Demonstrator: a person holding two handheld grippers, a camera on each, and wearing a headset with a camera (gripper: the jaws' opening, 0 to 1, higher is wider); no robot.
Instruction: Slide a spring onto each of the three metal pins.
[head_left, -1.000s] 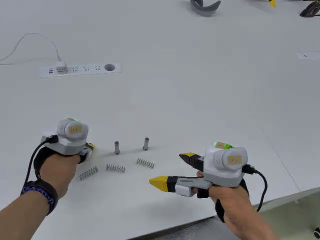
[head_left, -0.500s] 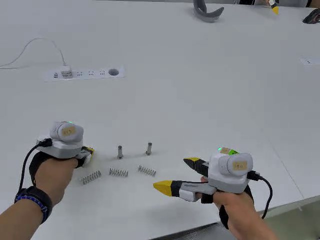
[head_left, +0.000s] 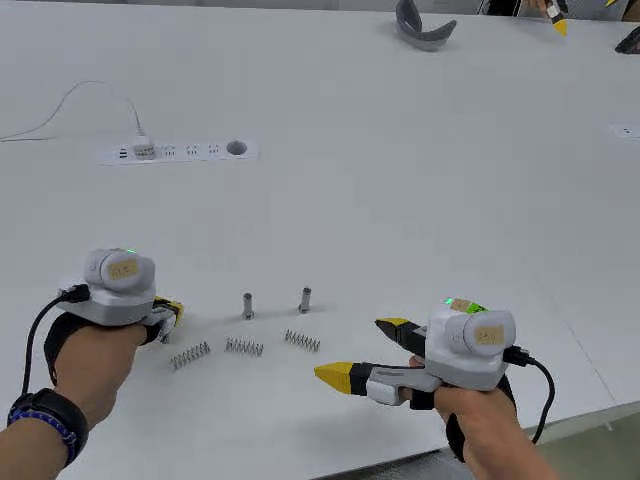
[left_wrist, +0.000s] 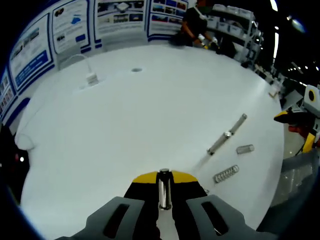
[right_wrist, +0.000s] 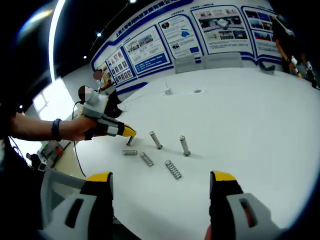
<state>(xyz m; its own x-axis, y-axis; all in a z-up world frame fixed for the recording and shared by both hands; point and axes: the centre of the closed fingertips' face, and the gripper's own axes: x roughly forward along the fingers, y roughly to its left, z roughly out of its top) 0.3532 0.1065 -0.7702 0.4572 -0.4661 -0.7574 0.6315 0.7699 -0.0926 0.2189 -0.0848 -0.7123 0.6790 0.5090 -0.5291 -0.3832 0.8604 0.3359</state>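
Three springs lie loose on the bench (head_left: 400, 200) between the two grippers. The left spring (head_left: 190, 354) is near the left gripper (head_left: 170, 312), the middle spring (head_left: 243, 346) sits between the grippers, and the right spring (head_left: 301, 340) is near the right gripper (head_left: 350, 348). Just beyond the springs stand the first upright pin (head_left: 248, 305) and the second upright pin (head_left: 305, 299), both bare.

The left gripper's jaws are pressed together on the held pin (left_wrist: 164, 192), which points forward out of the tips. The right gripper's jaws are spread wide with nothing between them.

Over the last second the left gripper has drawn slightly further from the upright pins, taking its pin along. The right gripper keeps its place short of the right spring. Springs and upright pins have not shifted; the apparent slide is the headset moving.

No spring is on a pin yet. The left gripper seems to be presenting its pin, so the right must next pinch a spring.
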